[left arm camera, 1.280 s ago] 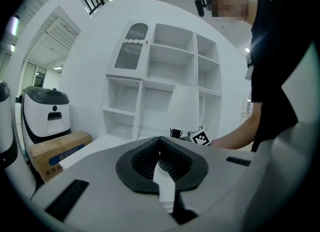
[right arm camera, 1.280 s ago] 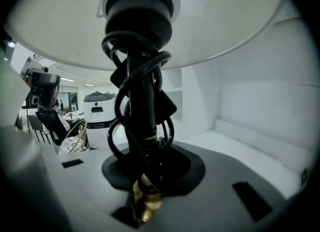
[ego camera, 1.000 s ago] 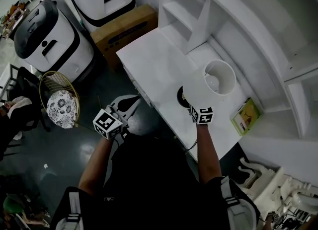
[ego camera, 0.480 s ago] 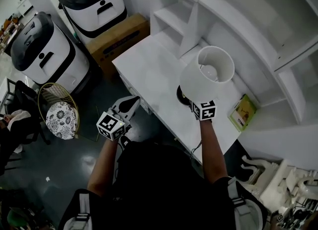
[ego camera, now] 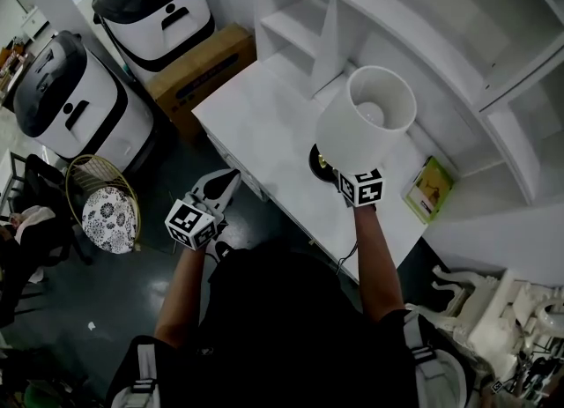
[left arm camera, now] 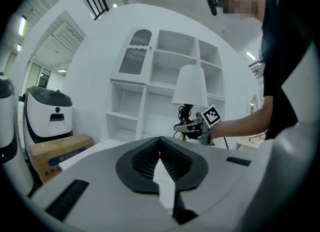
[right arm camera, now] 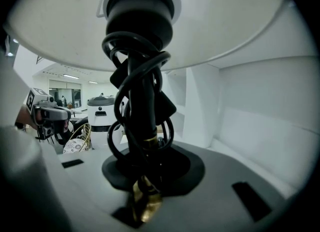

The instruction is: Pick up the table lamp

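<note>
Filling the far side is the white shelving (ego camera: 423,36); the white surface (ego camera: 256,124) juts out from it, with two black-topped appliances (ego camera: 154,5) and a cardboard box (ego camera: 201,67) on the floor beyond. The table lamp (ego camera: 366,115) is upright over the surface's near part, stem vertical, cord coiled round it; the right tool (ego camera: 342,173) reaches in from the person's side and is clamped on that stem below the shade. Its base (ego camera: 317,161) seems just off the top. The left tool (ego camera: 220,190), jaws together on nothing, hangs well apart over the floor. Straight up looks free, though shelf edges stand near; a green book (ego camera: 429,188) lies beside.
</note>
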A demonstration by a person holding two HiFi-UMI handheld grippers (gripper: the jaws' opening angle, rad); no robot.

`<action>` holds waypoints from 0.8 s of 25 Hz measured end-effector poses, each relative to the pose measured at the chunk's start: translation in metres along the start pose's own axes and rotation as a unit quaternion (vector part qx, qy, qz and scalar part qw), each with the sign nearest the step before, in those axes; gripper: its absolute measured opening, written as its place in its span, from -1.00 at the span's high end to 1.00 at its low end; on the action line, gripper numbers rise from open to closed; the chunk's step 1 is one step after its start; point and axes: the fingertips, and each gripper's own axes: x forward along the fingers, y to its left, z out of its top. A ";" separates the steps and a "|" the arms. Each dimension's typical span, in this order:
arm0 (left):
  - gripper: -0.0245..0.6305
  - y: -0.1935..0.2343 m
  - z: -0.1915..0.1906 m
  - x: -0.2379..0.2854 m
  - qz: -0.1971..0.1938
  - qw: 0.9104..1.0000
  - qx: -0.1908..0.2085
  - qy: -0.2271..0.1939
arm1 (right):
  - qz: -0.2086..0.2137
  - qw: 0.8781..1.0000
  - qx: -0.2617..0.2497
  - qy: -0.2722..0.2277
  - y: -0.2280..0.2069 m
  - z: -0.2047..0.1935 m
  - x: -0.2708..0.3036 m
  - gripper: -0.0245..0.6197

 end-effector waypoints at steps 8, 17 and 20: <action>0.89 -0.004 0.004 0.000 -0.007 1.000 0.003 -0.001 | -0.005 1.000 -0.005 -0.001 -0.001 0.002 -0.004 0.67; 0.89 -0.007 0.003 -0.004 -0.008 1.000 0.009 0.002 | -0.003 1.000 -0.001 0.004 0.000 -0.002 -0.007 0.67; 0.89 -0.008 0.004 -0.004 -0.009 1.000 0.010 0.003 | -0.005 1.000 0.002 0.004 -0.003 -0.003 -0.009 0.67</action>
